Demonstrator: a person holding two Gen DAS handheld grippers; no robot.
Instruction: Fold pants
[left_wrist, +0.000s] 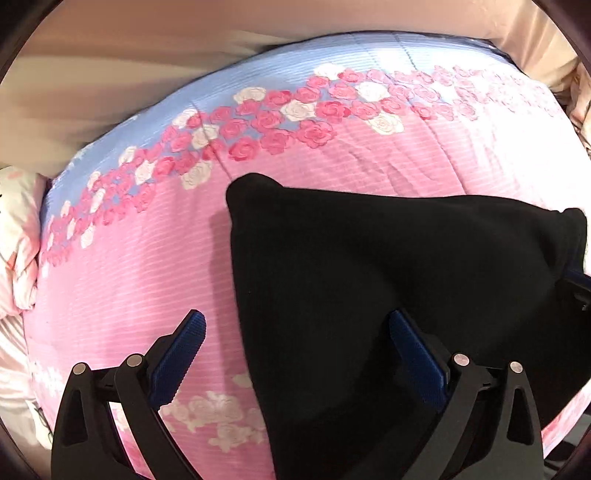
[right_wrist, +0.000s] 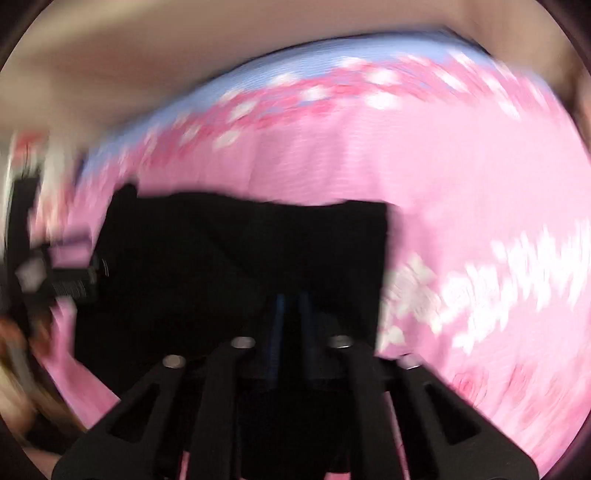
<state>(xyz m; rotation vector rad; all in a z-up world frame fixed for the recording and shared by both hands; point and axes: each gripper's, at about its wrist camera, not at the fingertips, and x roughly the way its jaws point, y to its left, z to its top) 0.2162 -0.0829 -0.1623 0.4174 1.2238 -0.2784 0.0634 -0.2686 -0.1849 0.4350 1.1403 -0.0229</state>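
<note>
- Left tool: jaws wide apart, pointing steeply down, straddling the left edge of the black pants; nothing gripped. Probably lining up to take that edge for the next fold.
- Right tool: blue pads drawn together low over the dark cloth; view blurred, so cannot tell whether fabric is pinched.
- Pants lie as a compact dark block on the bed, apparently partly folded.
- Quilt: pink, rose-printed, blue band at the far side.
- Beyond: beige wall; pillow at left.
</note>
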